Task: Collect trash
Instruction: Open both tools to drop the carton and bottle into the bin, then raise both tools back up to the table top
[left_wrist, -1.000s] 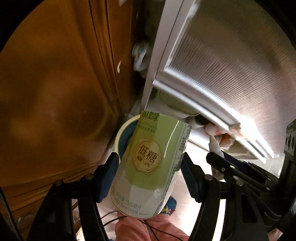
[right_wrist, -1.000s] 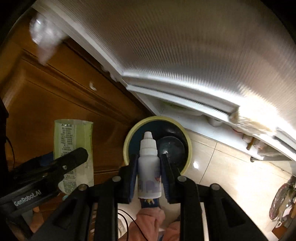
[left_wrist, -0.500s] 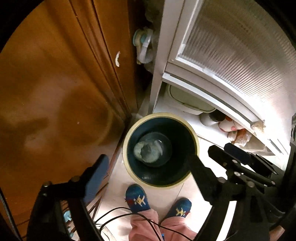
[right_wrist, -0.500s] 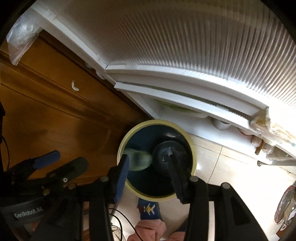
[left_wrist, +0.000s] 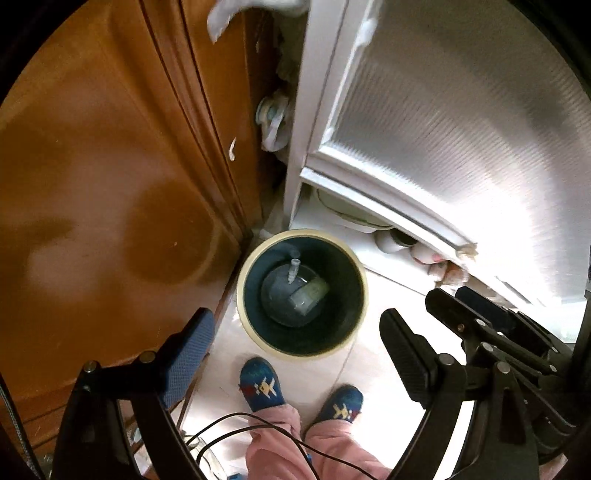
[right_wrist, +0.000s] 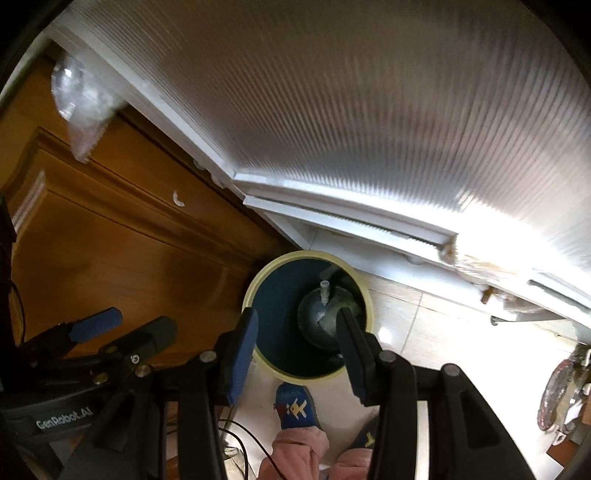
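A round bin (left_wrist: 295, 352) with a cream rim and dark inside stands on the floor below both grippers. At its bottom lie a green milk tea carton (left_wrist: 309, 295) and a small white dropper bottle (left_wrist: 293, 269). My left gripper (left_wrist: 295, 321) hangs open above the bin, with nothing between its blue pads. The right gripper (right_wrist: 297, 317) is also open and empty over the bin (right_wrist: 255, 288), and the bottle (right_wrist: 324, 291) shows between its fingers far below. Each gripper appears at the edge of the other's view.
A brown wooden cabinet (left_wrist: 110, 184) stands left of the bin and a white ribbed-glass door (left_wrist: 443, 129) behind it. A person's feet in blue slippers (left_wrist: 262, 387) and pink trouser legs are just in front. Cables (left_wrist: 240, 424) trail near the feet.
The left gripper let go of the carton and the right let go of the bottle; both dropped into the bin. Both grippers opened and rose.
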